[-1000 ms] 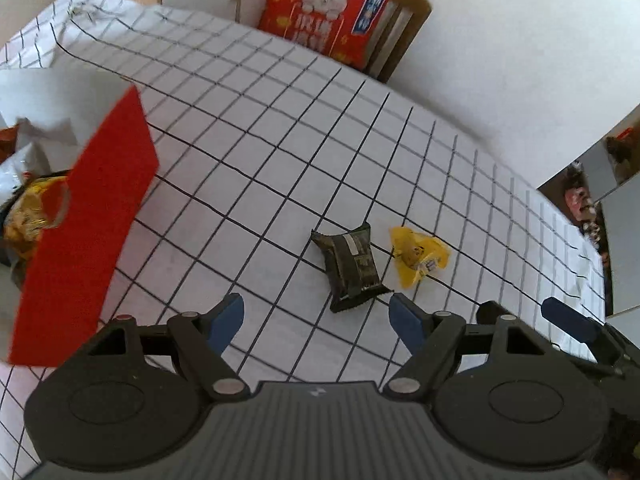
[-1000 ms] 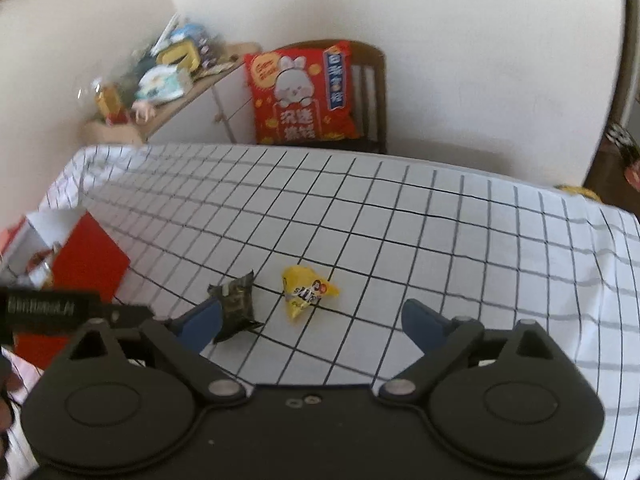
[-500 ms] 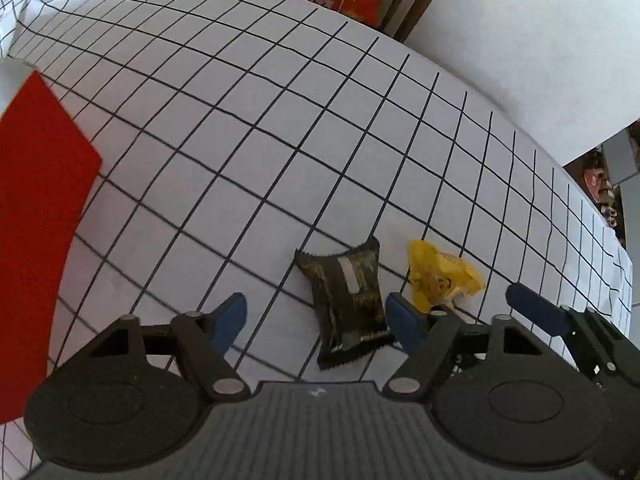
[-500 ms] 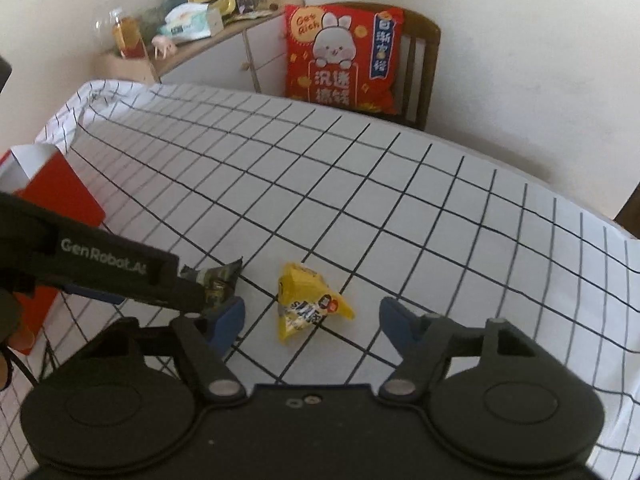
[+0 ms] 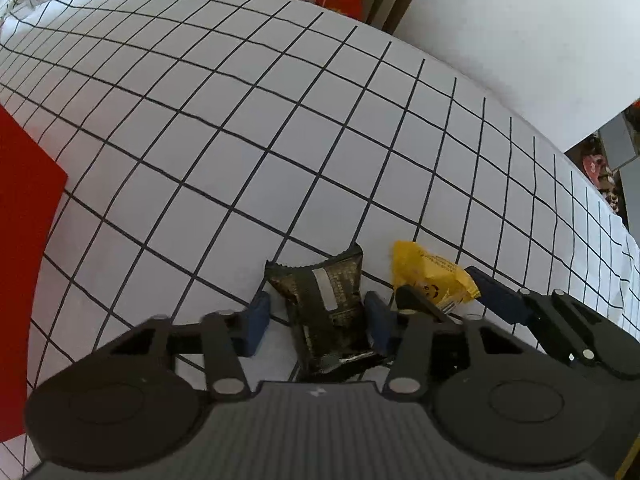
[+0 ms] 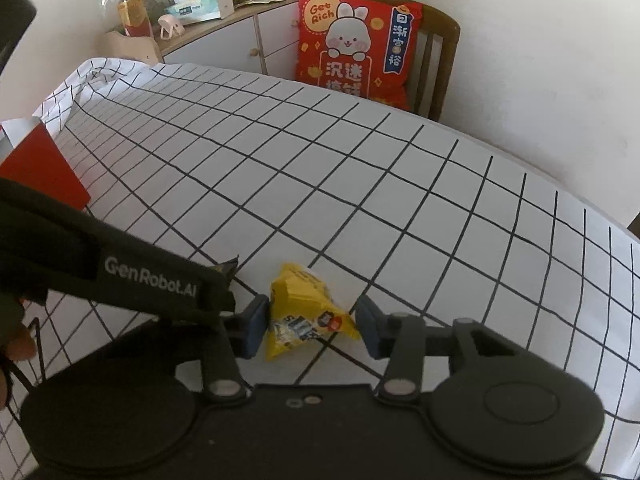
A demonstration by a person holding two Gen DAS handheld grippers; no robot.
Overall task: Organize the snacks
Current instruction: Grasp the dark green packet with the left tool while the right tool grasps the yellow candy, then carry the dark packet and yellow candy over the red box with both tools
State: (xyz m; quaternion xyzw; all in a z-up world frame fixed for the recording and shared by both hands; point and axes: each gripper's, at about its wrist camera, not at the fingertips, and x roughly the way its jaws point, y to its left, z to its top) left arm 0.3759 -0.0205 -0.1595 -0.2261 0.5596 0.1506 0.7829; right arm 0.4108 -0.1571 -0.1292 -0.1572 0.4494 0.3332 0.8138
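A dark brown snack packet [image 5: 320,304] lies on the checked tablecloth [image 5: 280,140] between the fingers of my left gripper [image 5: 316,322]. Its jaws are closing: the right pad is at the packet's edge, while a strip of cloth still shows at the left pad. A yellow snack packet [image 6: 304,312] lies just to its right, between the fingers of my right gripper [image 6: 312,330], whose jaws are also closing without visibly squeezing it. The left wrist view shows the yellow packet [image 5: 432,276] with the right gripper [image 5: 452,300] around it. The left gripper's body hides most of the dark packet [image 6: 228,266].
A red box [image 5: 24,260] stands at the table's left edge, also the red box [image 6: 44,168] in the right wrist view. Beyond the far edge a wooden chair holds a red cushion [image 6: 352,48], beside a cluttered cabinet [image 6: 224,36].
Both grippers have come down and forward onto the packets, one over each. Their jaws have narrowed from wide apart to close around the dark and the yellow packet.
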